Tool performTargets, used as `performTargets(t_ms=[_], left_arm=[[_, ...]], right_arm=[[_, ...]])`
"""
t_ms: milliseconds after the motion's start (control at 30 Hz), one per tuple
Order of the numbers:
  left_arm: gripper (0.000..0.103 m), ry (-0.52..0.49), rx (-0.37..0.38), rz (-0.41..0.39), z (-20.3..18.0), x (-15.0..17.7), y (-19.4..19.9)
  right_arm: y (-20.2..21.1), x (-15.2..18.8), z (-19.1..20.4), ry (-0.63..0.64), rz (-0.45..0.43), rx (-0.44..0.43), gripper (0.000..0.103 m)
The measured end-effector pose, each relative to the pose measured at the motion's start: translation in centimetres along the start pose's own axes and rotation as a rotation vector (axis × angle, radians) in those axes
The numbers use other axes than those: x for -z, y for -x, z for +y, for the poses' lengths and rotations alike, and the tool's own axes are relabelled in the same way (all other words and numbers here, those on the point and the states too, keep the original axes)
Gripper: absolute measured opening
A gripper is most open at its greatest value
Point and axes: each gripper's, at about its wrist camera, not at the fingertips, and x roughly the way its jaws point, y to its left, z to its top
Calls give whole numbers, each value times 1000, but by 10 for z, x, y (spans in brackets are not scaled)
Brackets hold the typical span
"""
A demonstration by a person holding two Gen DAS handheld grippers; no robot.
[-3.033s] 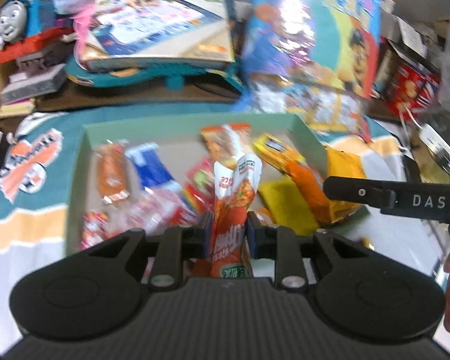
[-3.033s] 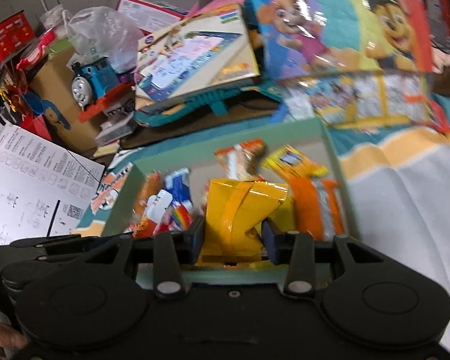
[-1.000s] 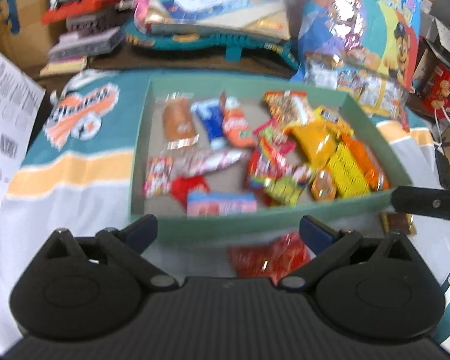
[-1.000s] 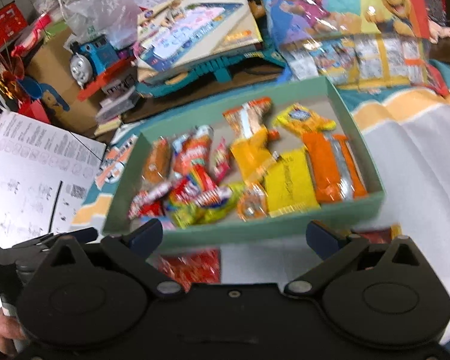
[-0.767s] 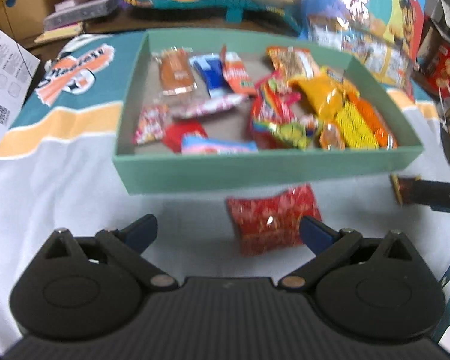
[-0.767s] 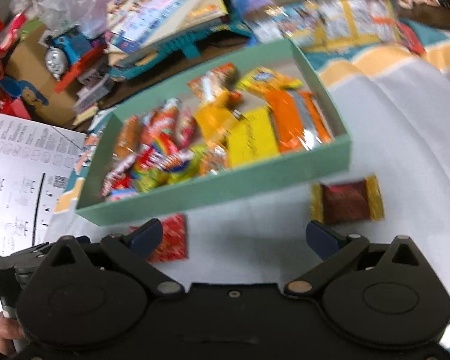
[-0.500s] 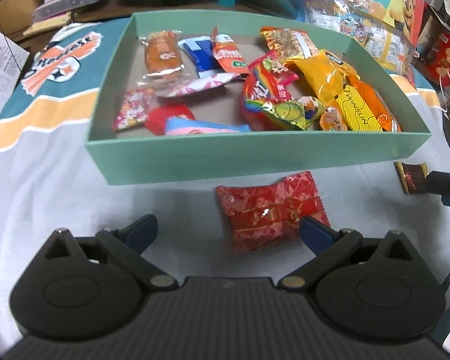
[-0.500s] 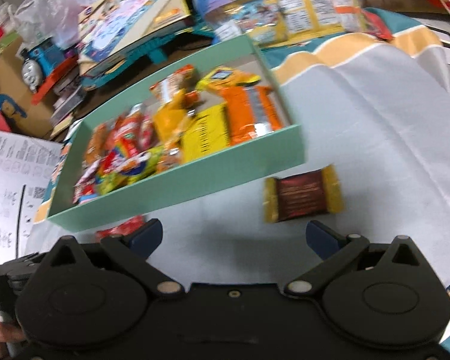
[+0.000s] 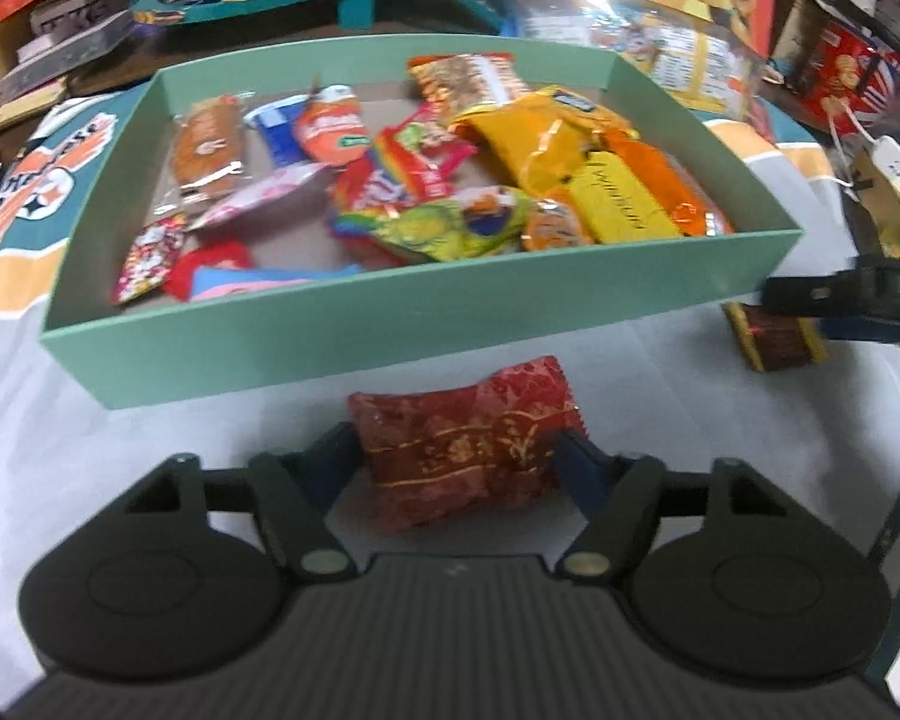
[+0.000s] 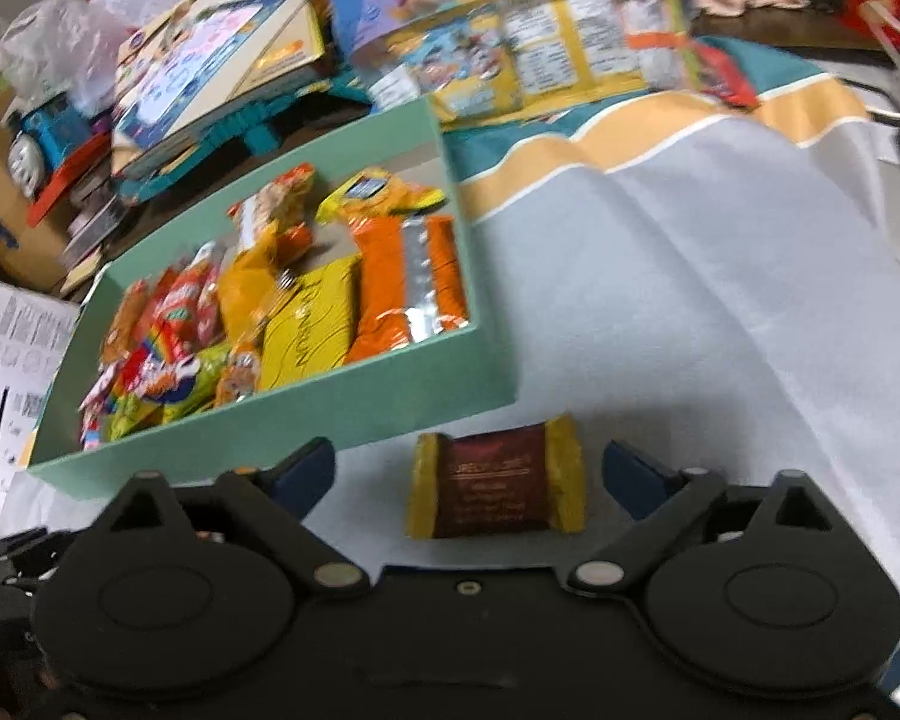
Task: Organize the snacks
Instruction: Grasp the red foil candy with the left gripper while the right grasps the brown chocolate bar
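Observation:
A green box holds several snack packets and shows in the right wrist view too. A red snack packet lies on the white cloth just in front of the box. My left gripper has closed in around it, its fingers touching both ends. A brown and yellow snack packet lies on the cloth by the box's right corner, and it also shows in the left wrist view. My right gripper is open, its fingers wide on either side of that packet.
Toy boxes and a picture book are piled behind the box. A blue toy train stands at the back left. Printed paper sheets lie at the left. The white cloth stretches to the right.
Both grippers let go of their packets into the box, pulled back and came down in front of it. The left gripper has narrowed around the red packet; the right stays wide open.

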Motion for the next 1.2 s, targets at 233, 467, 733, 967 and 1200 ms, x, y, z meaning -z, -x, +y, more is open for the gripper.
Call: performTargets(t_ms=[233,467,733,967,1200], left_arm=[[60,-16,21,5,1,7,6],[68,18,-29,4,23,9,11],[70,57,-102,18,36,8,10],[72,92,-157,14,52,6,9],[77,103,-136,15,54,8,11]], right_arm=[[-1,18,26,29,76,-107,79],[16,18,41,102,48,-129,78],[3,4,54,183,36,-139,78],[-18,8,71,275,62,-139,70],[-5,30,81,366,109,-122,55]])
